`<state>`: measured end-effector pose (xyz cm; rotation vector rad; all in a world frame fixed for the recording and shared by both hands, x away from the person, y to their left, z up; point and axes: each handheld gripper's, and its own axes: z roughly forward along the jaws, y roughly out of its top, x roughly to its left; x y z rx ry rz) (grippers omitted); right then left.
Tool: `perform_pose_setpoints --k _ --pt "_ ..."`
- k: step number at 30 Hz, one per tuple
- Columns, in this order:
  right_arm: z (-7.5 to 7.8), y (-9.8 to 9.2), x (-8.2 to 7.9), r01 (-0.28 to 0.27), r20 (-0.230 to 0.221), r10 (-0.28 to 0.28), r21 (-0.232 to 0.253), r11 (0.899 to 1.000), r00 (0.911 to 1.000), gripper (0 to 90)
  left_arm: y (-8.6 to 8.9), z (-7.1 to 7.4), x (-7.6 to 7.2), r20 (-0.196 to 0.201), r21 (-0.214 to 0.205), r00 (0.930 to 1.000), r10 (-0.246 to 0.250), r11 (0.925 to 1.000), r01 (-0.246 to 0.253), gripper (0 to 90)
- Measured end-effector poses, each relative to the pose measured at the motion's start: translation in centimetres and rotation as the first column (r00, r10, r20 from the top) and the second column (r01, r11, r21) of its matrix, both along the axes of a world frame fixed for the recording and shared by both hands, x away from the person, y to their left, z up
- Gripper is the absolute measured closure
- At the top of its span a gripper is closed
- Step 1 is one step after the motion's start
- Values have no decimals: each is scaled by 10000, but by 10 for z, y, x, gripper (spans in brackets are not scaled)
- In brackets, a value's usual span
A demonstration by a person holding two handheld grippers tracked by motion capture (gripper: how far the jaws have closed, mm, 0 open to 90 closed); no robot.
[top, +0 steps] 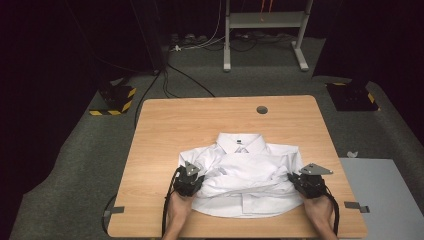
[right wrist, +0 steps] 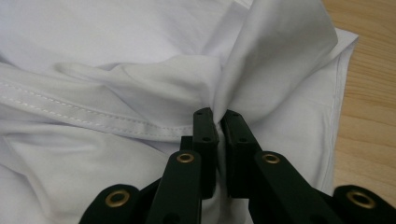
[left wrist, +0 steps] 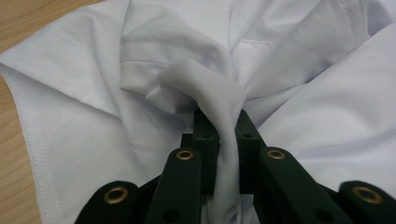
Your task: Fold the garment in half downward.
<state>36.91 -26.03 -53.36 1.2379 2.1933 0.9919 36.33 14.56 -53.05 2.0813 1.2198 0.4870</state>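
High view: wooden table (top: 165, 125) is seen with a white shirt (top: 242, 172) laid on its near half, collar (top: 241, 142) away from the person. Shirt's left edge is pinched by the left gripper (top: 192, 181), right edge by the right gripper (top: 300, 184); fabric is clamped between both sets of jaws.

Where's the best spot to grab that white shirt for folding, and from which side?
Probably by pinches of bunched cloth at the two side edges of the shirt, one from each side, as now: the left hand-held gripper and right hand-held gripper are each shut on a raised fold. The shirt lies collar-away on the table, so its sides are nearest and gathered folds give something to pinch.
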Motion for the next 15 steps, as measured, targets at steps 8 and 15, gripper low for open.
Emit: perform_pose_setpoints --k 8,15 --pt "0 -22 8 847 12 -847 39 9964 9964 853 -26 -1 18 -42 -262 9996 -286 9992 285 835" --pt "0 -38 16 1383 73 -1383 -128 9903 9904 847 -44 -2 28 -60 -469 9990 -439 9980 436 834"
